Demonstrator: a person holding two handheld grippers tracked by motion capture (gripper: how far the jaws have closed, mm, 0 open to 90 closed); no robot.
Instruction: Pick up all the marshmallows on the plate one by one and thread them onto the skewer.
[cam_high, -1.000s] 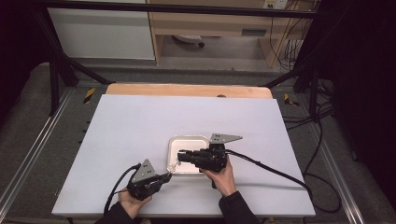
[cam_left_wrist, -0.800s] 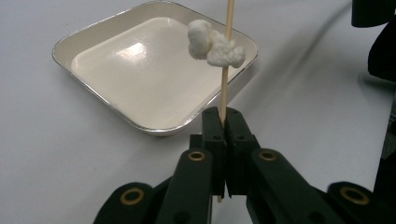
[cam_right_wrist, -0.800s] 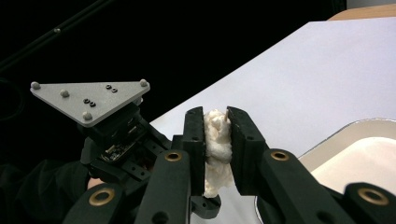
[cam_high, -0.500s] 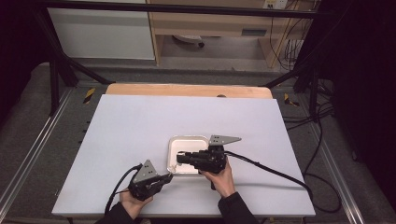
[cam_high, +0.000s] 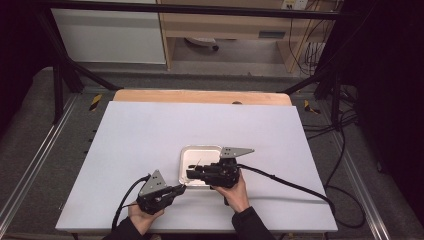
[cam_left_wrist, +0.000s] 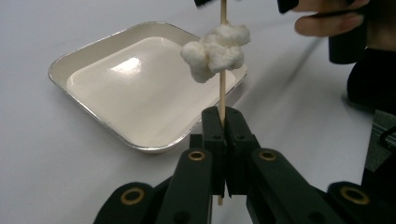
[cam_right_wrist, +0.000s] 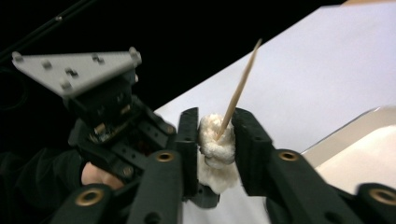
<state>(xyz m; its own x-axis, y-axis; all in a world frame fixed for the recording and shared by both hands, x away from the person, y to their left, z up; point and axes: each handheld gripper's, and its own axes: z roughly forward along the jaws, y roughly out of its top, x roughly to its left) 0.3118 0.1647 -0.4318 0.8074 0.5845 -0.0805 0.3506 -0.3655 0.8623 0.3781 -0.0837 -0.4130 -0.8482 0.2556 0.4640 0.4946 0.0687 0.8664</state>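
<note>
Left gripper (cam_left_wrist: 223, 122) is clamped on thin wooden skewer (cam_left_wrist: 222, 88); right gripper (cam_right_wrist: 215, 128) is closed on white fluffy clump (cam_right_wrist: 214, 142); shallow white square tray (cam_left_wrist: 93, 56) holds nothing.

The left gripper (cam_high: 181, 188) is sitting low near the table's front edge, held in the left hand (cam_high: 145, 216), its jaws pointing right and pressed together on a thin stick (cam_left_wrist: 222, 88). The right gripper (cam_high: 192, 174) is lying further in, gripped by the right hand (cam_high: 234, 189), its jaws pointing left toward the other gripper. In the right gripper view its jaws are squeezing a white puff (cam_right_wrist: 214, 140) threaded on that stick. Both forearms are entering from the bottom.
</note>
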